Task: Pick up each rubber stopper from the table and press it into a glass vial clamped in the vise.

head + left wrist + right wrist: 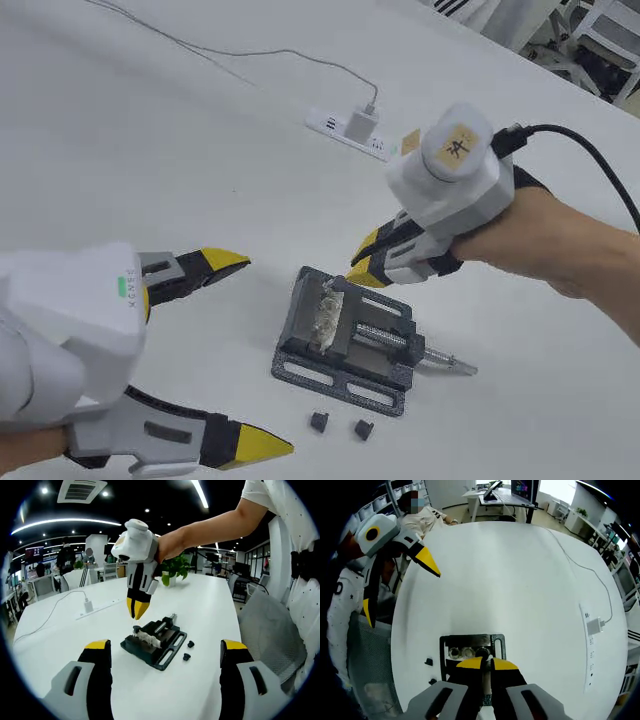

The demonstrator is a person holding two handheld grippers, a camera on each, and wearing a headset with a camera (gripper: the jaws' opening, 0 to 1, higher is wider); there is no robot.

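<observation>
Black rubber stoppers, two of them, lie loose on the white desk in the head view, just beside the vise on its near side, toward the person. The left hand-held gripper is spread wide with nothing between its jaws. Its lower yellow tip is near the nearer stopper, so this is the closer one to them. The right hand-held gripper hangs over the vise's far end, jaws drawn together and apparently empty, and the vise's screw runs out to the right. In the left gripper view, the loose stoppers sit just right of the vise, ahead of the open jaws and slightly right. The right hand-held gripper points down at a dark seated stopper at the vise's left end, tips just above it and apart. In the right gripper view, the closed tips hover over a row of glass vials clamped in the vise, two looking unstoppered. The loose stoppers lie to the left of the vise, well clear of these jaws.
</observation>
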